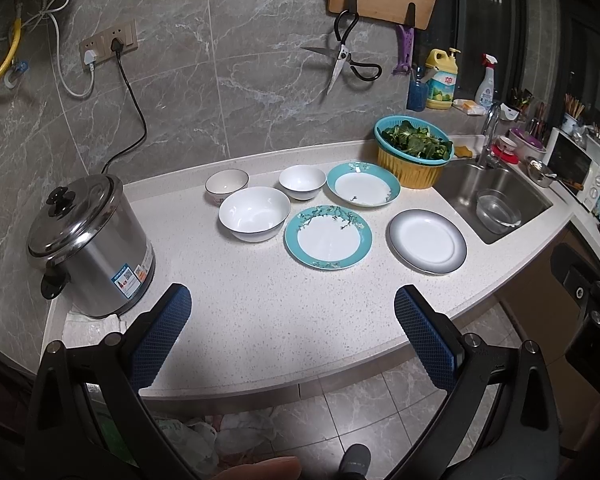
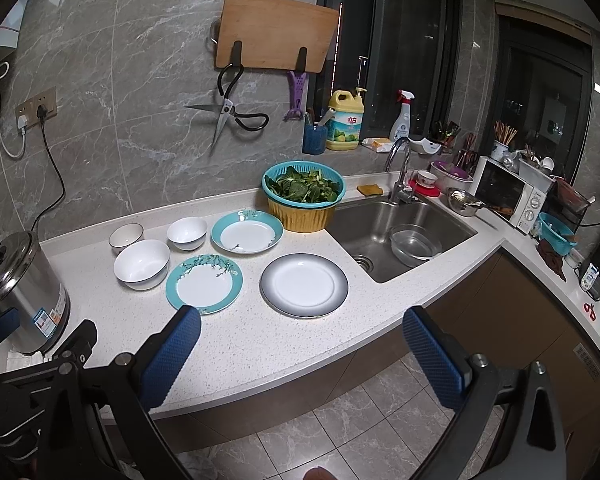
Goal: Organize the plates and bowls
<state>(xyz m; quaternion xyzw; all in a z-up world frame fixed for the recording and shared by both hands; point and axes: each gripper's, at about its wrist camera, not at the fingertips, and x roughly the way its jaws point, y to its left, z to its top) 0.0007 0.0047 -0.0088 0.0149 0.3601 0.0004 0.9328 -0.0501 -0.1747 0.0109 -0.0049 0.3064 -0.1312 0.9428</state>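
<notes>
White bowls point(image 1: 254, 213) and teal-rimmed plates point(image 1: 327, 237) sit left of the sink point(image 1: 496, 196); both grippers point(image 1: 292, 332) point(image 2: 300, 356) gape empty, bases cropped.

Three plates point(image 2: 303, 285) and three bowls point(image 2: 141, 264) sat at the frame's centre. One pot point(image 2: 20, 292) stood at left, one basket point(image 2: 304, 188) above centre.

Glossy ceramic plates point(image 2: 304, 285) and bowls point(image 2: 141, 264); speckled matt counter point(image 2: 260, 344); polished metal pot point(image 1: 92, 240); wood board point(image 2: 274, 32) upper centre; steel sink point(image 2: 404, 232).
</notes>
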